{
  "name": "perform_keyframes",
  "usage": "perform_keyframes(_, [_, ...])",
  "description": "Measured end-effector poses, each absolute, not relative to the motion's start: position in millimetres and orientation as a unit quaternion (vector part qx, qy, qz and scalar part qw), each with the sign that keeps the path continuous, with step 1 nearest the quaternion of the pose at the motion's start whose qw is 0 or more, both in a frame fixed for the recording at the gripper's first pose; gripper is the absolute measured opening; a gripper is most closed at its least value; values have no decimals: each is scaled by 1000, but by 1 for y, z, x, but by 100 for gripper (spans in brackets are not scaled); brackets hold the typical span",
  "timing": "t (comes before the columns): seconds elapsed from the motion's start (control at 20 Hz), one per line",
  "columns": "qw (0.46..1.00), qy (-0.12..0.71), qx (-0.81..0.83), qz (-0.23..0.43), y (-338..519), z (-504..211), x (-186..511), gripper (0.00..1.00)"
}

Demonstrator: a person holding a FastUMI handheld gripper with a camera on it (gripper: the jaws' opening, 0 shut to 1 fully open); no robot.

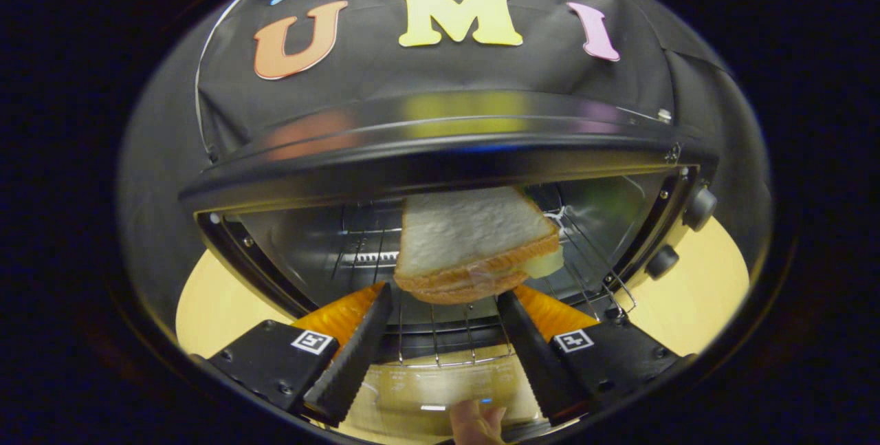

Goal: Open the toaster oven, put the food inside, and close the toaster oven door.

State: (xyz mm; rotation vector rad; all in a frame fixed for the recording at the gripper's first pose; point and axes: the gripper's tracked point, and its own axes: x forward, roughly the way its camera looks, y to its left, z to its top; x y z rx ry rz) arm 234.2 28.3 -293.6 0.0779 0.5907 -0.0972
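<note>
The toaster oven (440, 149) stands directly in front of me on a pale wooden table (701, 287), its black top shell curving across my forward view and its cavity fully exposed. The glass door (426, 390) is folded down flat below me and lies under and between my fingers. Inside the cavity, a wire rack (440, 335) runs from the shiny rear wall out toward the door opening. On the oven's right-hand front panel sit two dark control knobs (700, 208), one above the other. The food, a sandwich (474, 245) of white bread with a browned crust and a pale filling showing at its right corner, is at the mouth of the cavity, over the front part of the rack and just ahead of my fingertips; I cannot tell whether it rests on the rack or is slightly above it. My gripper (443, 300) is set wide open: the two black ribbed fingers (350, 355) angle outward from each other, with the rack and door visible in the gap, and neither pad touches the sandwich or anything else. Part of a person's hand (476, 423) shows at the near edge of the door, between the bases of my fingers.
</note>
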Motion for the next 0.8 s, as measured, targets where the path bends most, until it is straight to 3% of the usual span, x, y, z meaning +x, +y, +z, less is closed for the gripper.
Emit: perform_keyframes(0.8, [935,352,51,-10,43,-267,132,100])
